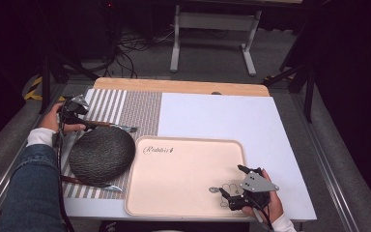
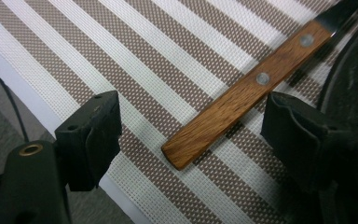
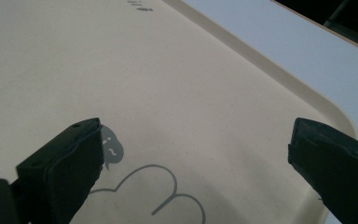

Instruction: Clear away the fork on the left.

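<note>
A knife with a wooden handle (image 2: 242, 95) lies on a striped placemat (image 2: 135, 56), its blade (image 1: 125, 128) pointing toward the table's middle. My left gripper (image 2: 191, 116) is low over the handle's end, open, with one jaw on each side and neither pad touching the wood. In the high view, the left gripper (image 1: 72, 113) is at the mat's left edge. A dark round textured plate (image 1: 101, 153) sits just in front of the knife. My right gripper (image 1: 233, 181) hovers open over the near right corner of a beige tray (image 1: 183, 164), nothing between its fingers (image 3: 70, 158).
A second wooden-handled utensil (image 1: 92, 182) lies on the placemat in front of the plate. The tray carries a printed rabbit outline (image 3: 154, 186) and a script word (image 1: 158, 150). White table surface (image 1: 222, 116) stretches behind and right of the tray. Table legs and cables stand beyond the far edge.
</note>
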Available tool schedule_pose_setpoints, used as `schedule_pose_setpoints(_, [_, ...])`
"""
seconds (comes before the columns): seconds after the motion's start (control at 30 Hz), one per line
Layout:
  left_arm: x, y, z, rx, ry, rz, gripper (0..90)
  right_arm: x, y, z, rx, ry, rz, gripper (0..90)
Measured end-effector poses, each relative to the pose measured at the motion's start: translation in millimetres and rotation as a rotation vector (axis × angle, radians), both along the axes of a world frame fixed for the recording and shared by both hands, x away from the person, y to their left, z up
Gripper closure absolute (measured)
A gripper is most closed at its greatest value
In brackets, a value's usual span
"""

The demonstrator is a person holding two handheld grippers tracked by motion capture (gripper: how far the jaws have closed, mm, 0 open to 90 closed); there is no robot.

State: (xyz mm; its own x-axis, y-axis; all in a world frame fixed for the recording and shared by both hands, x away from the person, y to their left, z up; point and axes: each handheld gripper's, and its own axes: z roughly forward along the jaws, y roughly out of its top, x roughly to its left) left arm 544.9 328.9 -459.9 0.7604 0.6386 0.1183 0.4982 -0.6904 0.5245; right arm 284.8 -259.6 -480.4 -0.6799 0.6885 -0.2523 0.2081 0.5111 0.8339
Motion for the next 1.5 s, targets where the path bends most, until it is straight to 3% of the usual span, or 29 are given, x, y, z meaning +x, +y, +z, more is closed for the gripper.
schedule_pose_setpoints(0.23, [2.8, -5.8, -1.7, 0.036, 0.002, -0.011, 22.2, 0.9, 1.2, -2.4, -0.007, 0.013, 0.009, 4.4])
schedule_pose_setpoints(0.3, [1.3, -7.2, -0.8, 0.027, 0.024, -0.030, 28.3, 0.8, 0.5, -2.1, -0.003, 0.012, 0.013, 4.4])
schedule_pose_setpoints(0.4, [0.1, -10.9, 2.3, 0.048, 0.043, -0.078, 43.3, 0.8, 0.0, -2.0, -0.003, 0.012, 0.015, 4.4])
schedule_pose_setpoints(0.67, [-4.2, -22.4, 6.1, 0.092, 0.093, -0.142, 73.2, -0.4, 1.3, -2.4, -0.010, 0.015, 0.033, 4.4])
schedule_pose_setpoints(0.7, [-5.2, -22.9, 6.5, 0.097, 0.107, -0.130, 74.7, -0.6, 1.6, -2.3, -0.011, 0.015, 0.034, 4.4])
schedule_pose_setpoints(0.9, [-5.1, -19.1, 5.1, 0.064, 0.086, -0.133, 75.4, -0.9, 2.0, -2.4, -0.017, 0.016, 0.041, 4.5])
schedule_pose_setpoints(1.0, [-7.5, -18.7, 3.6, 0.072, 0.012, -0.098, 75.5, -0.9, 2.1, -2.3, -0.017, 0.016, 0.043, 4.5])
schedule_pose_setpoints(1.1, [-10.2, -18.5, 3.6, 0.042, -0.017, -0.081, 75.6, -0.7, 2.2, -2.2, -0.019, 0.015, 0.042, 4.5])
schedule_pose_setpoints(1.17, [-13.2, -18.6, 7.1, 0.025, -0.073, -0.058, 75.7, -1.0, 2.3, -2.1, -0.022, 0.015, 0.043, 4.5])
schedule_pose_setpoints(1.37, [-22.2, -20.7, 17.0, -0.016, -0.165, -0.015, 75.7, -1.7, 1.7, -1.1, -0.017, 0.009, 0.040, 4.5])
schedule_pose_setpoints(1.5, [-29.8, -23.3, 24.8, -0.055, -0.203, -0.012, 75.7, -2.2, 1.2, -0.1, -0.017, 0.003, 0.040, 4.5])
